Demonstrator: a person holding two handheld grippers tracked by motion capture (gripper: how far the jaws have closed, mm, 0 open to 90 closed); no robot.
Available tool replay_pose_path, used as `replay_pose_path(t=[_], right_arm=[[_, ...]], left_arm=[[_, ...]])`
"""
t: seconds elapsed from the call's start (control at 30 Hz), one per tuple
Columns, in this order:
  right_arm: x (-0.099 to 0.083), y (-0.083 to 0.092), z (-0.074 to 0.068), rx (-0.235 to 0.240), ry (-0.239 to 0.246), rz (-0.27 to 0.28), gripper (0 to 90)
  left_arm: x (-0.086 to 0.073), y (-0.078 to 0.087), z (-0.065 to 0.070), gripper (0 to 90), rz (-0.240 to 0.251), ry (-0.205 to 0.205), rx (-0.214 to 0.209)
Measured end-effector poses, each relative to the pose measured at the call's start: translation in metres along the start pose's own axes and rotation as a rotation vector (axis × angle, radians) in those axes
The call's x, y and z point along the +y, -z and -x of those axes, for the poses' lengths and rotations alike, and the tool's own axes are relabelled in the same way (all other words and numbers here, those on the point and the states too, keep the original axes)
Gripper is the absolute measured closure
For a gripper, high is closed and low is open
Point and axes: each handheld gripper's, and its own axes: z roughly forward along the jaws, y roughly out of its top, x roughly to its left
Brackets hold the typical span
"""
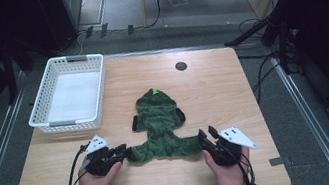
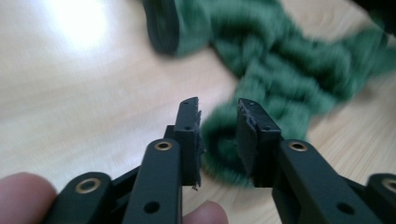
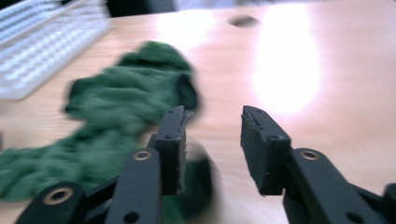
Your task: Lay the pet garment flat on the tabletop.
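Observation:
A dark green knitted hooded garment (image 1: 160, 123) lies flat in the middle of the wooden table (image 1: 212, 89), hood pointing away from me. My left gripper (image 1: 128, 153) is at its lower left corner, and my right gripper (image 1: 205, 134) is at its lower right corner. In the left gripper view, the left gripper (image 2: 218, 105) is open by a narrow gap, with the edge of the garment (image 2: 280, 70) lying in and just beyond that gap. In the right gripper view, the right gripper (image 3: 212, 112) is open wider over bare wood, with the garment (image 3: 121, 102) against its left jaw.
A white perforated basket (image 1: 71, 122) stands at the table's back left and looks to have nothing in it; the basket (image 3: 42, 51) also shows in the right gripper view. A round cable hole (image 1: 181, 66) sits near the far edge. Cables run over the floor at the right.

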Motion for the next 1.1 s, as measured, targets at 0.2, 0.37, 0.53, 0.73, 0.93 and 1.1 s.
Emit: replay_pose_path(t=[0.2, 0.37, 0.53, 0.73, 0.93, 1.1], right_arm=[[0.012, -0.036, -0.03, 0.12, 0.141, -0.11, 56.7], [0.005, -0.077, -0.039, 0.178, 0.112, -0.265, 56.9], [-0.003, -0.098, -0.042, 0.164, 0.112, -0.352, 53.6], [-0.003, -0.088, -0.042, 0.104, 0.178, -0.282, 80.3], [-0.001, -0.079, -0.042, 0.086, 0.207, -0.266, 84.2], [-0.004, -0.084, -0.033, 0.129, 0.156, -0.324, 75.5]], left_arm=[[0.026, -0.023, 0.021, 57.9, 0.015, -0.025, -0.02], [0.036, -0.063, 0.035, 54.2, -0.111, -0.072, 0.02], [0.036, -0.083, 0.041, 54.3, -0.189, -0.146, 0.13], [0.039, -0.072, 0.037, 84.1, -0.142, -0.174, 0.183], [0.039, -0.066, 0.028, 86.8, -0.133, -0.161, 0.18], [0.032, -0.07, 0.017, 80.4, -0.171, -0.113, 0.094]])
